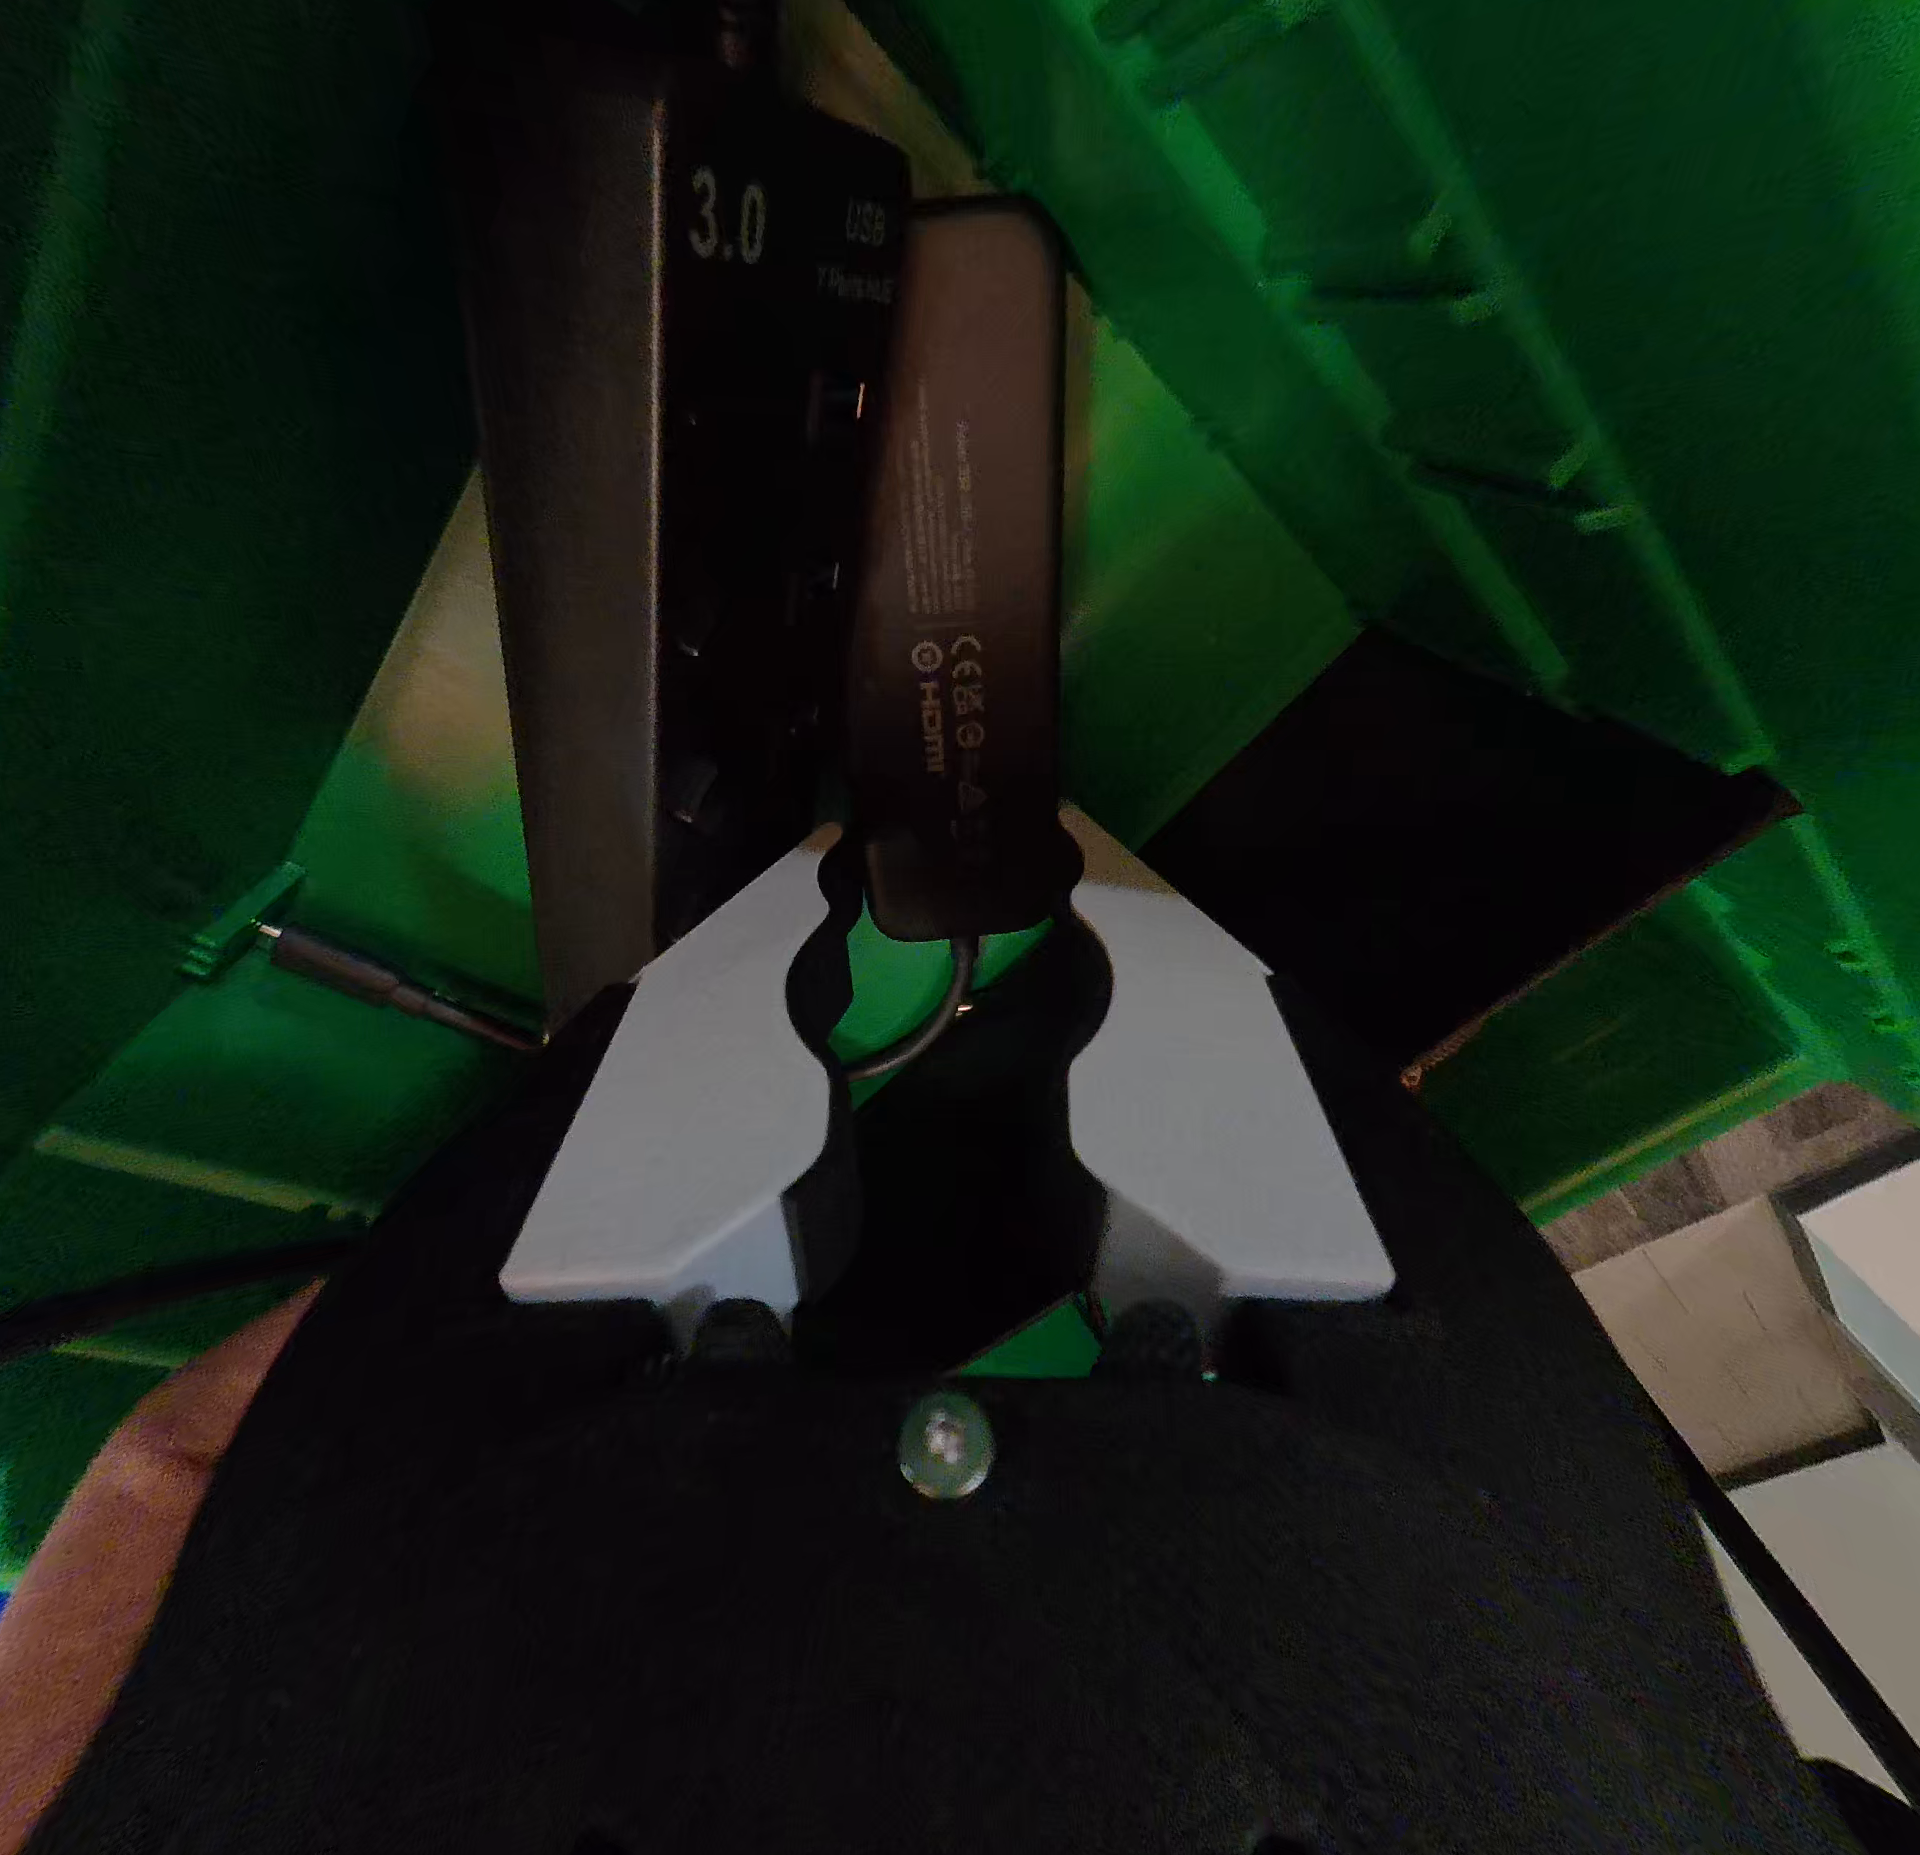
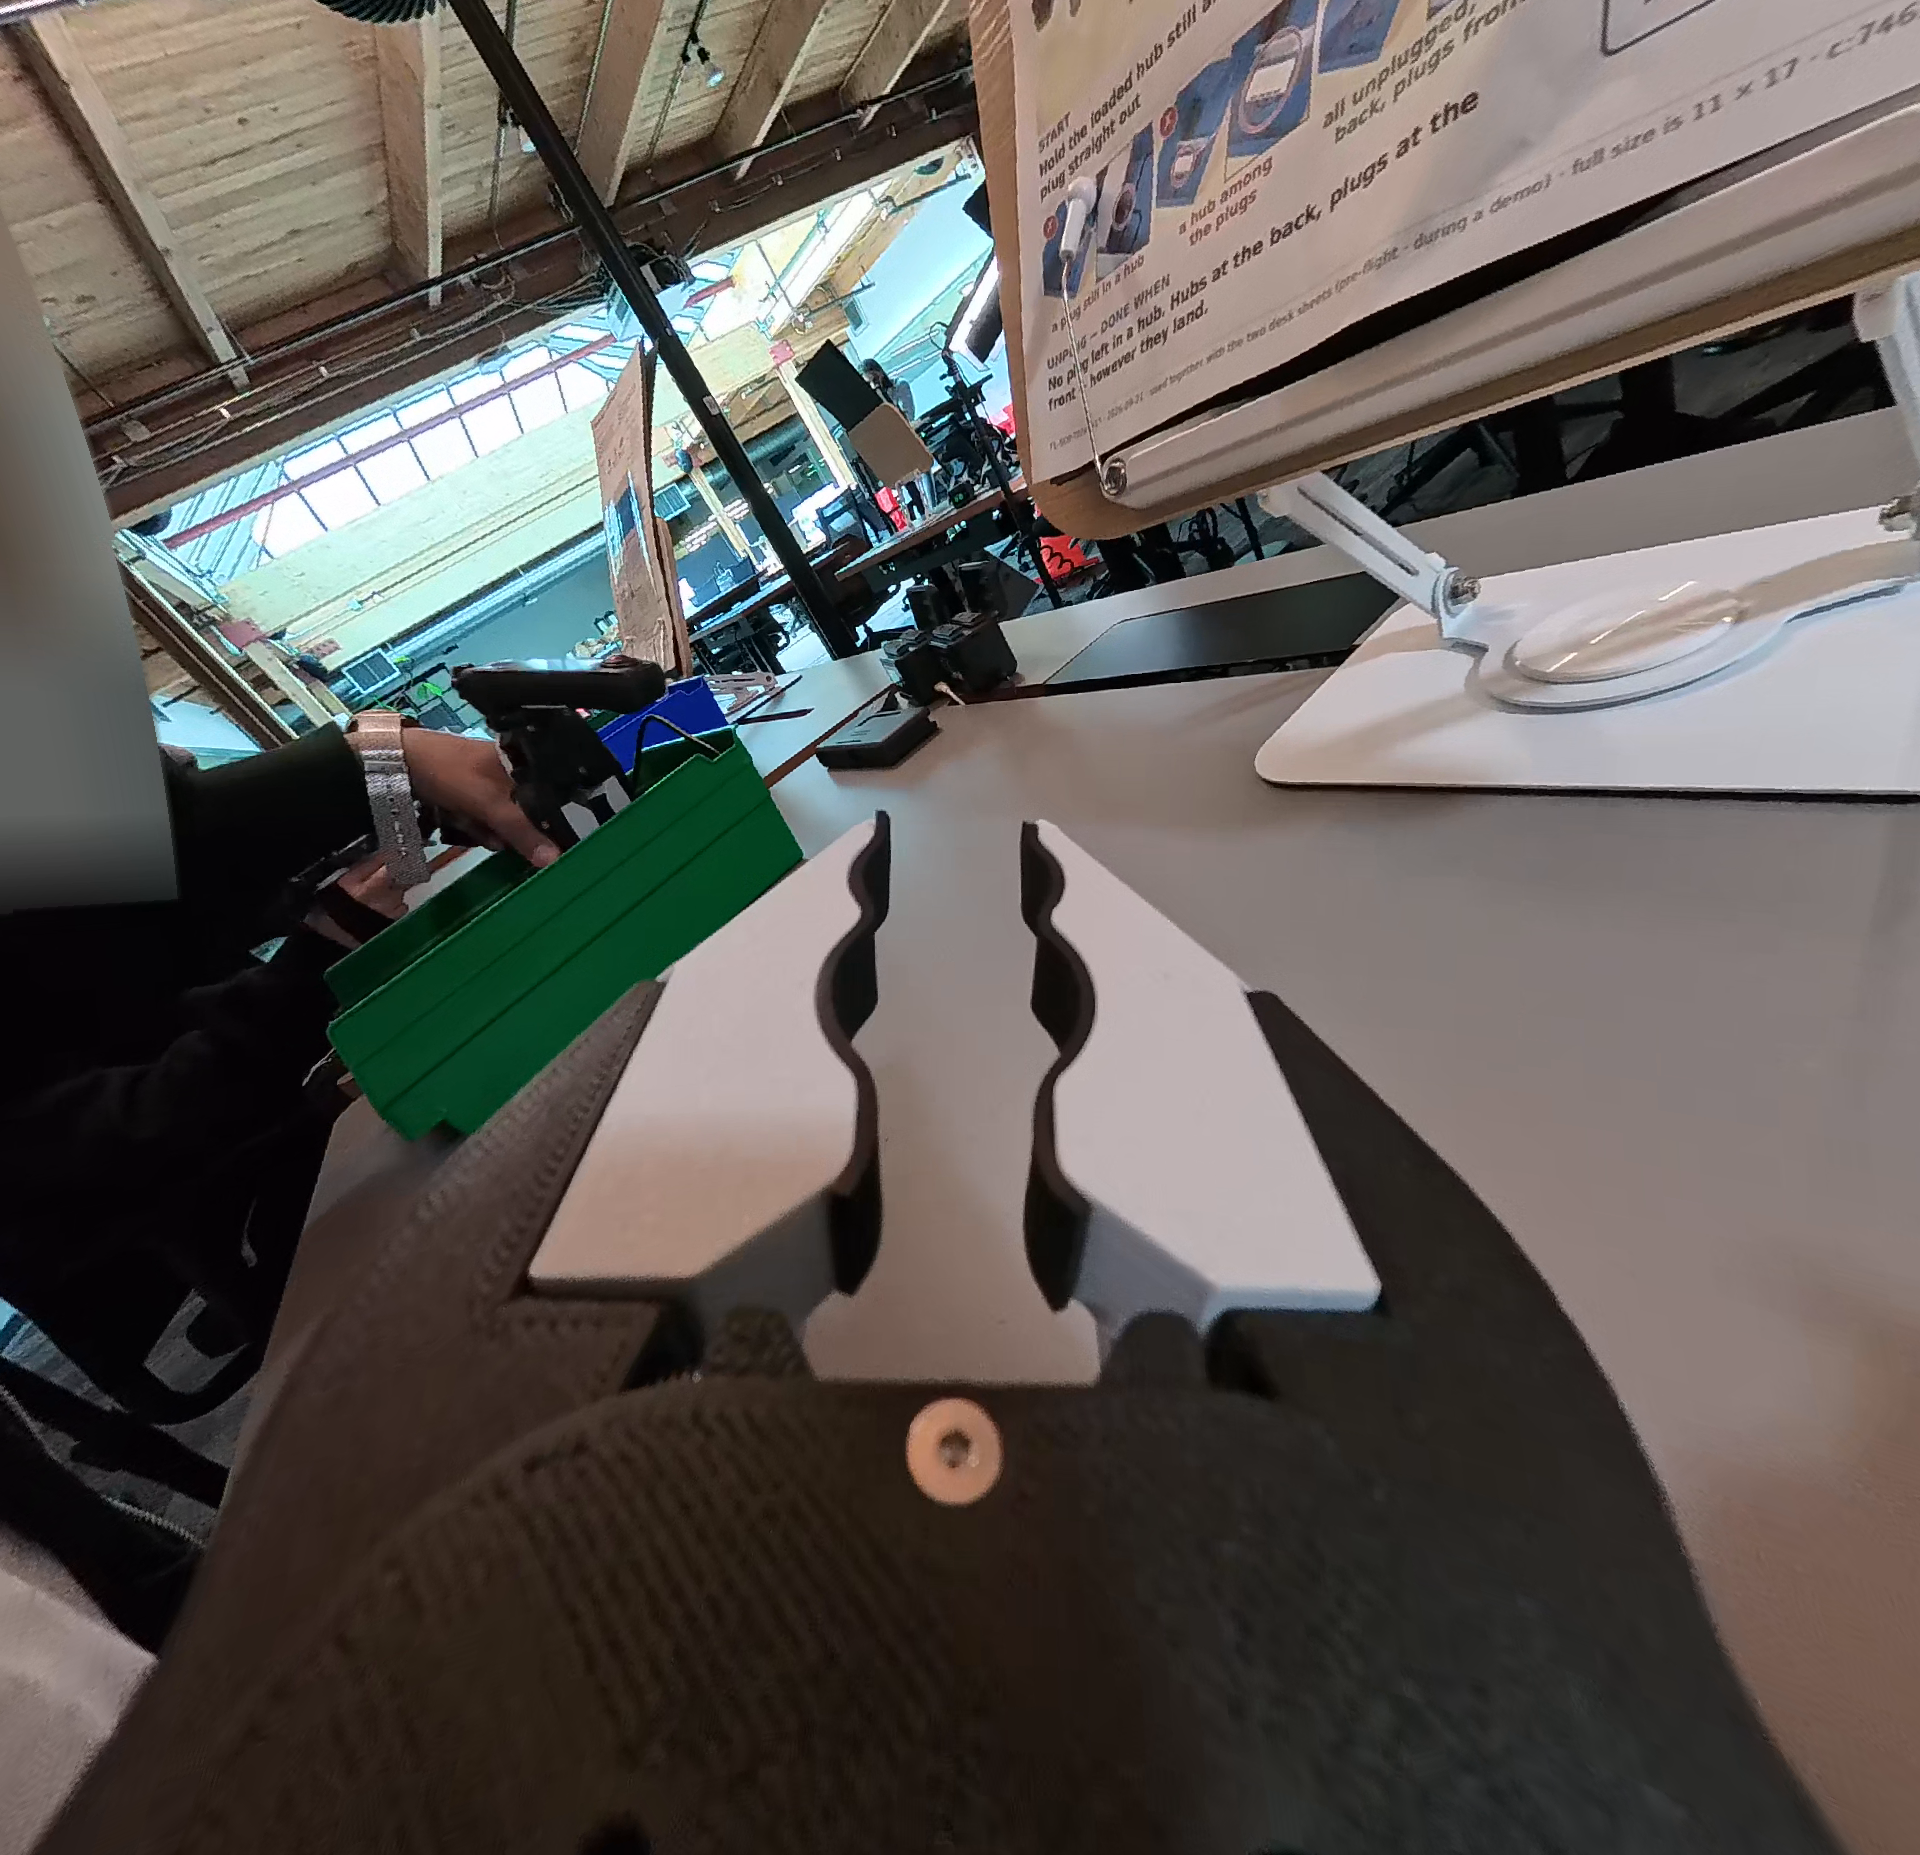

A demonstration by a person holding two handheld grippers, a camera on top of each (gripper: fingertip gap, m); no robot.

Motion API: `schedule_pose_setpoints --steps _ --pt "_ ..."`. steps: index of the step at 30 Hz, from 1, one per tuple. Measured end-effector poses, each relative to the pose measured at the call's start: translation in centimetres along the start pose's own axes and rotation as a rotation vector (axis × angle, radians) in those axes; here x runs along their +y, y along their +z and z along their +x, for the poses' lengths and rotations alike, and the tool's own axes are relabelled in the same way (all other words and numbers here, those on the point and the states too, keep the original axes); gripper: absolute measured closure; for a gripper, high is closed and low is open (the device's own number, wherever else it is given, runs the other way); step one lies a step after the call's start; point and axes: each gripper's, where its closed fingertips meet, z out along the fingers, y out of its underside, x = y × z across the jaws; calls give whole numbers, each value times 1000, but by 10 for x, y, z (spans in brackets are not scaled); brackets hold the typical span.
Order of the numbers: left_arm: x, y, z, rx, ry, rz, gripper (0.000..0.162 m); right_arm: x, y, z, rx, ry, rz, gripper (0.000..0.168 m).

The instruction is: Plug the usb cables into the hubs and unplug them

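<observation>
In the left wrist view my left gripper (image 1: pixel 961 875) is down inside a green bin (image 1: pixel 1455 299). It is shut on the cable end of a slim dark hub (image 1: pixel 961 558), whose grey cable (image 1: pixel 925 1036) loops between the fingers. A larger black hub (image 1: pixel 665 475) lies right beside it on the left. A grey cable plug (image 1: pixel 343 969) lies at the bin's left wall. In the right wrist view my right gripper (image 2: pixel 956 834) is open and empty, low over the grey table (image 2: pixel 1351 974). The left gripper (image 2: pixel 566 766) shows there too, dipped into the green bin (image 2: pixel 561 964).
A white stand base (image 2: pixel 1558 704) with a sheet-covered board (image 2: pixel 1403 195) above it sits at the table's right. Small black devices (image 2: pixel 945 652) and a black pad (image 2: pixel 1195 626) lie at the back. A blue bin (image 2: pixel 665 725) stands behind the green one.
</observation>
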Motion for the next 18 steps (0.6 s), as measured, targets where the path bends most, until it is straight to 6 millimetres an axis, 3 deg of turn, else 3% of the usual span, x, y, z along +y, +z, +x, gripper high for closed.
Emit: schedule_pose_setpoints --steps 1,6,13,18 --pt "0 0 1 11 -1 -2 128 -1 0 0 1 -2 1 144" --pt "-3 -1 2 49 -22 17 125 -3 -2 3 9 -6 6 144" --pt "-3 5 -2 -139 76 -74 123 1 -3 2 1 7 -2 144" --pt "-5 11 -3 -162 58 -80 120 -3 -6 2 1 5 7 144"
